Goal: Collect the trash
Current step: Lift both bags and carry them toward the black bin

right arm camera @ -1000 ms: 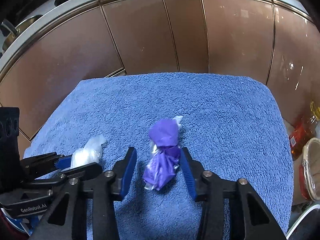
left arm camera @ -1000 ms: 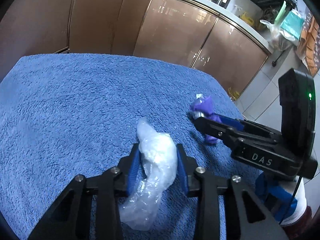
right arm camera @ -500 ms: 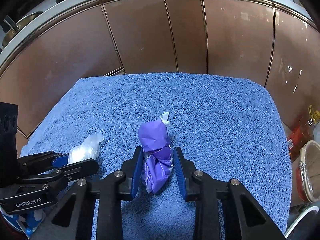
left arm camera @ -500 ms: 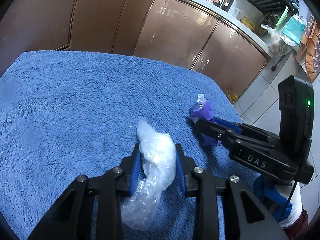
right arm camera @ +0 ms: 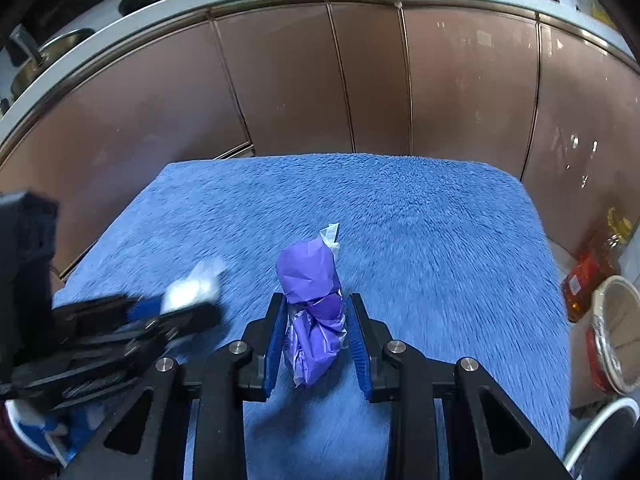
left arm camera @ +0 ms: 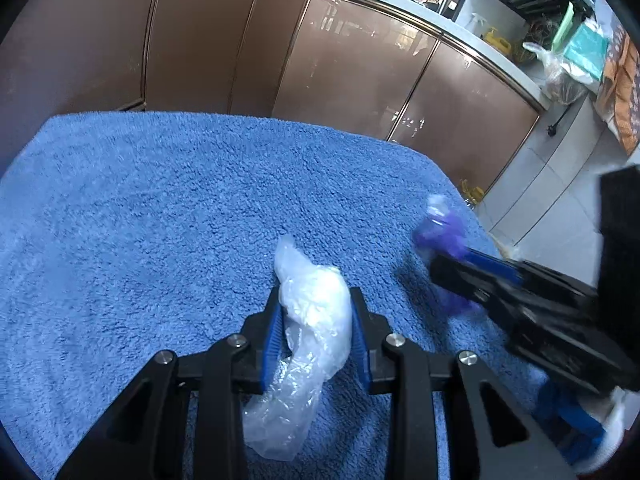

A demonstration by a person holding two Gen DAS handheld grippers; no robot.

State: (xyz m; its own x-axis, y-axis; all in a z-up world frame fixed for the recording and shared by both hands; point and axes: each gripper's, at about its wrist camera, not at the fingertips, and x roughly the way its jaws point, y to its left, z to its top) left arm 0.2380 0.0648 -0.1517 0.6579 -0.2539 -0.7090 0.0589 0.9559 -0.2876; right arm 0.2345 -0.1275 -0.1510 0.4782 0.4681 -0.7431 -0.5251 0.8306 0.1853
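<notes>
My left gripper [left arm camera: 316,312] is shut on a crumpled clear plastic wrap [left arm camera: 308,328], which hangs between the blue pads above the blue towel [left arm camera: 180,208]. My right gripper [right arm camera: 316,320] is shut on a crumpled purple plastic bag [right arm camera: 312,300] and holds it above the towel [right arm camera: 420,240]. In the left wrist view the right gripper [left arm camera: 448,252] is blurred at the right with the purple bag [left arm camera: 440,232]. In the right wrist view the left gripper [right arm camera: 188,304] is blurred at the left with the clear wrap [right arm camera: 192,284].
Brown cabinet doors [right arm camera: 360,80] stand behind the towel-covered table. A round bin [right arm camera: 616,332] and an oil bottle [right arm camera: 592,268] stand on the floor right of the table. A counter [left arm camera: 500,52] with clutter runs at the back right.
The right gripper has closed on the purple bag and lifted it. Both grippers have risen off the towel with their trash; each looks blurred in the other's view.
</notes>
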